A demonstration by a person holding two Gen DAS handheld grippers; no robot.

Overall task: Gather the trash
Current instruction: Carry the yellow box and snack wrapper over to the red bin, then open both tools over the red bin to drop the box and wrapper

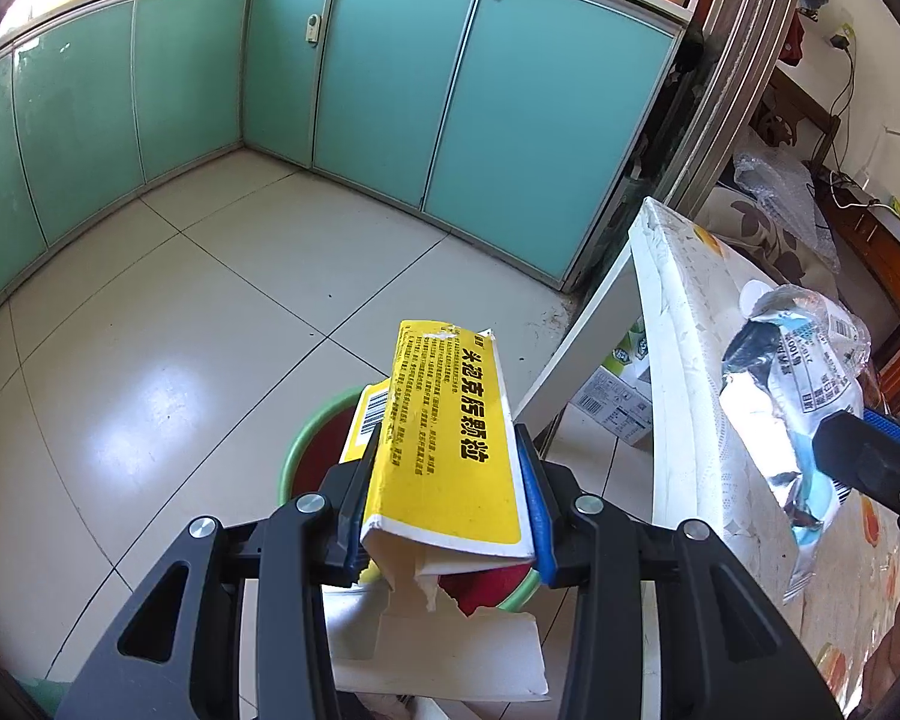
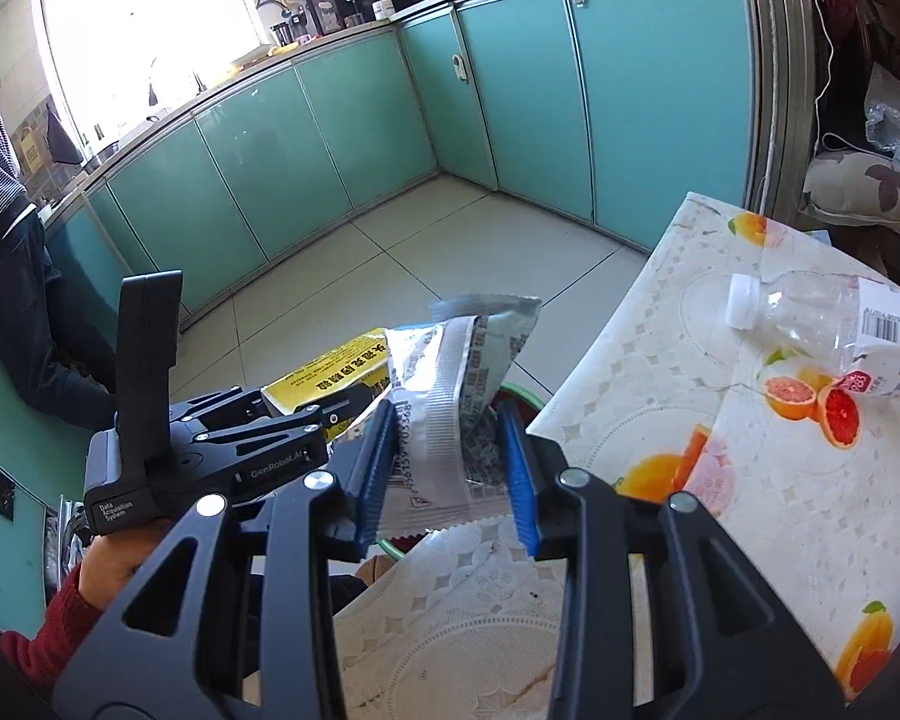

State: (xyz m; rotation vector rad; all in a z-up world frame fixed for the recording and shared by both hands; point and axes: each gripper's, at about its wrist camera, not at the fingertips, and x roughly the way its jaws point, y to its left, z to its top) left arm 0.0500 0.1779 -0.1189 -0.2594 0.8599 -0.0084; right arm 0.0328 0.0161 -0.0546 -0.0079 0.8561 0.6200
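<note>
My left gripper (image 1: pixel 447 480) is shut on a torn yellow carton (image 1: pixel 450 408) with black print. It hangs over a green-rimmed bin (image 1: pixel 306 438) with a red inside. My right gripper (image 2: pixel 449 450) is shut on a crumpled silver foil packet (image 2: pixel 450 384) at the table's corner, close beside the left gripper (image 2: pixel 330 414) and its yellow carton (image 2: pixel 330 369). The bin's rim (image 2: pixel 525 391) shows just behind the packet. In the left wrist view the right gripper (image 1: pixel 840 450) and the foil packet (image 1: pixel 774 408) sit at the right edge. An empty clear plastic bottle (image 2: pixel 822 318) lies on the table.
The table (image 2: pixel 750 510) has a white lace cloth with fruit prints. Teal cabinets (image 1: pixel 390 78) line the tiled floor (image 1: pixel 180 300). A cardboard box (image 1: pixel 618 402) sits under the table. White torn card (image 1: pixel 450 648) lies below my left gripper. A person (image 2: pixel 6 252) stands at the counter.
</note>
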